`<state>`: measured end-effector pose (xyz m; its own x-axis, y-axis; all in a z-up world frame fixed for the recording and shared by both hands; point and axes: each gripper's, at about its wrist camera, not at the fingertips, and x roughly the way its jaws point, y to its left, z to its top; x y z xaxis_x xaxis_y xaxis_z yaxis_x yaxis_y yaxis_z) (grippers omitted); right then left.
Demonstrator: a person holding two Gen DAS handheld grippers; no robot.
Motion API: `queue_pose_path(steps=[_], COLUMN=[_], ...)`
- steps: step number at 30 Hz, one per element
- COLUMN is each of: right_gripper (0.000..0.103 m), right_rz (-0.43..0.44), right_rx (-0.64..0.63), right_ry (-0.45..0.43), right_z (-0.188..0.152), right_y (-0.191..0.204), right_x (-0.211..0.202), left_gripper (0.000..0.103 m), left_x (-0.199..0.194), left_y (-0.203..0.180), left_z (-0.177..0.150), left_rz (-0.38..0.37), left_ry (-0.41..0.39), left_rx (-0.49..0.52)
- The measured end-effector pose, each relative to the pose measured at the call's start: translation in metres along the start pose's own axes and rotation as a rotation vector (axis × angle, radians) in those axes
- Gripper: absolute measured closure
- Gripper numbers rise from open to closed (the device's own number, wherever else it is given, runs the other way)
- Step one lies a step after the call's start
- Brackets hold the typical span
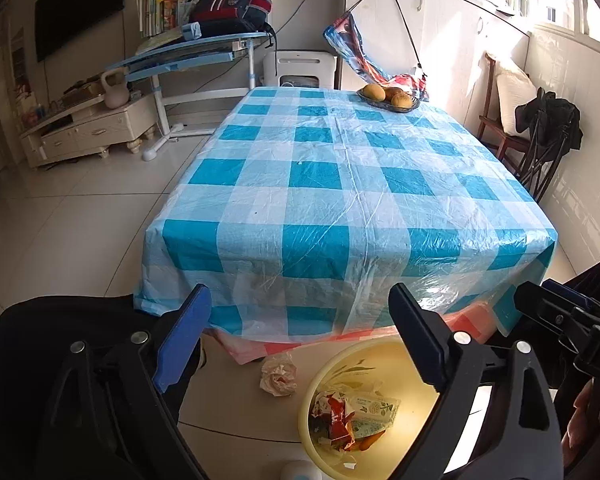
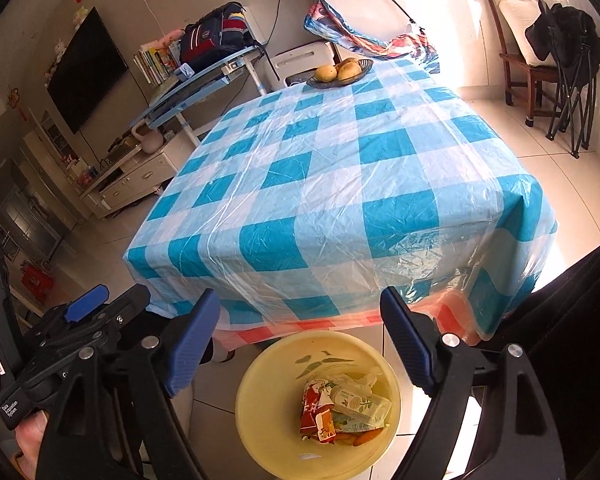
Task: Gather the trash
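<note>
Both grippers hang over a yellow bin (image 2: 260, 412) on the tiled floor at the near edge of a bench (image 1: 340, 184) draped in blue-checked plastic. The left gripper (image 1: 300, 340) stands with jaws wide apart and nothing between them; the right gripper (image 2: 300, 344) is likewise spread and empty. Inside the bin lie red snack wrappers (image 2: 314, 412) and a small clear bottle (image 2: 360, 402). A crumpled wad of paper (image 1: 278, 376) sits on the floor just outside the bin, at its ten o'clock in the left wrist view. A bowl of fruit (image 1: 388, 98) rests at the bench's far end.
</note>
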<state>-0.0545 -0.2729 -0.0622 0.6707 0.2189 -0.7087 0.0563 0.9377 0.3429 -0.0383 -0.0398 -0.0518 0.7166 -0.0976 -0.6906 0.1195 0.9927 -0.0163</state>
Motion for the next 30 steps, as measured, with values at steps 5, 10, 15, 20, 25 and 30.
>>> queue_pose_path(steps=[5, 10, 15, 20, 25, 30], right_gripper=[0.021, 0.021, 0.020, 0.019, 0.019, 0.018], right_rz=[-0.011, -0.016, -0.017, -0.017, -0.021, -0.025], right_rx=[-0.096, -0.167, -0.195, -0.199, -0.204, -0.237], right_ry=[-0.030, -0.048, -0.059, -0.066, -0.069, -0.084], right_z=[-0.002, -0.003, -0.003, -0.003, -0.003, -0.003], right_y=[0.016, 0.028, 0.032, 0.034, 0.036, 0.043], right_x=[-0.002, -0.003, -0.004, -0.004, -0.005, -0.007], left_gripper=[0.015, 0.015, 0.015, 0.015, 0.015, 0.015], left_x=[-0.002, -0.004, -0.005, -0.007, -0.009, -0.012], left_y=[0.012, 0.015, 0.012, 0.009, 0.007, 0.007], left_z=[0.004, 0.003, 0.003, 0.003, 0.003, 0.005], left_rz=[0.019, 0.029, 0.035, 0.038, 0.040, 0.043], left_ry=[-0.023, -0.036, -0.042, -0.054, -0.061, -0.074], left_rx=[-0.054, -0.073, -0.064, -0.056, -0.057, -0.058])
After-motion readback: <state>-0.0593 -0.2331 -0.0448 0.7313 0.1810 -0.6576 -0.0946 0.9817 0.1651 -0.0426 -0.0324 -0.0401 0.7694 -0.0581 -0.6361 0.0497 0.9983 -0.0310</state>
